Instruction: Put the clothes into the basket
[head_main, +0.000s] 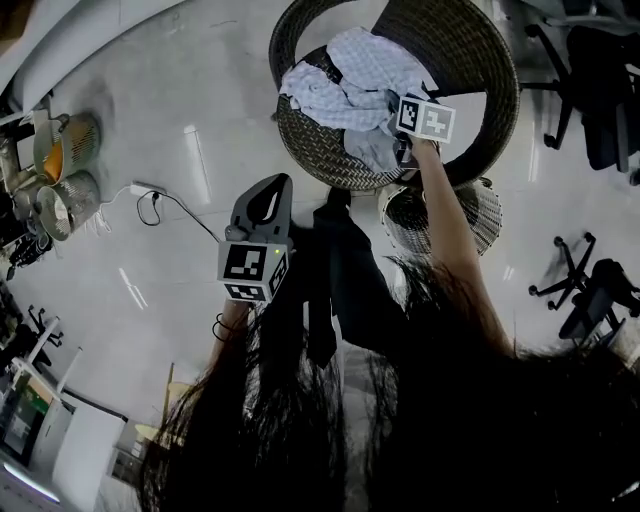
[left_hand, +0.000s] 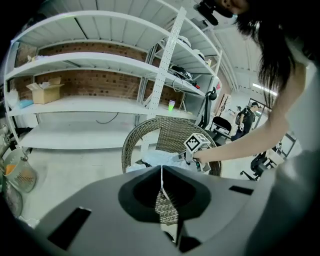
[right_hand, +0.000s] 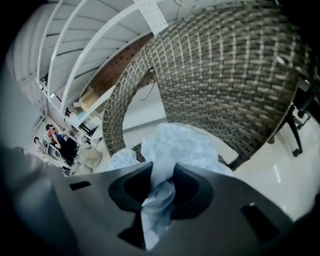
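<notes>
Finding 1, grip. The right gripper (right_hand: 160, 186) is clamped on a fold of the clothes (head_main: 350, 75). The right gripper view shows pale blue cloth pinched between the 2 jaws and bunched below them. The left gripper (left_hand: 161, 176) has its jaws together with nothing visibly held. It hangs well clear of the work, out to the left in the head view.

Finding 2, location of the clothes. They lie as 1 crumpled pale pile on the seat of the wicker chair (head_main: 330, 150), not in the basket. The held fold is at the pile's near right edge. The rest of the pile spreads away to the left across the seat, so its long axis runs roughly left to right in the head view.

Finding 3, governing relation. The basket (head_main: 485, 210) stands on the floor just in front of the chair, partly under the right forearm. It lies on the person's side of the right gripper and lower than the seat. The right gripper is plainly the nearer of the 2.

Assessment. The transfer is not yet done. The coming move looks to be a lift off the seat, then a short pull back toward the person and down. The trailing cloth may snag on the chair's front rim.
</notes>
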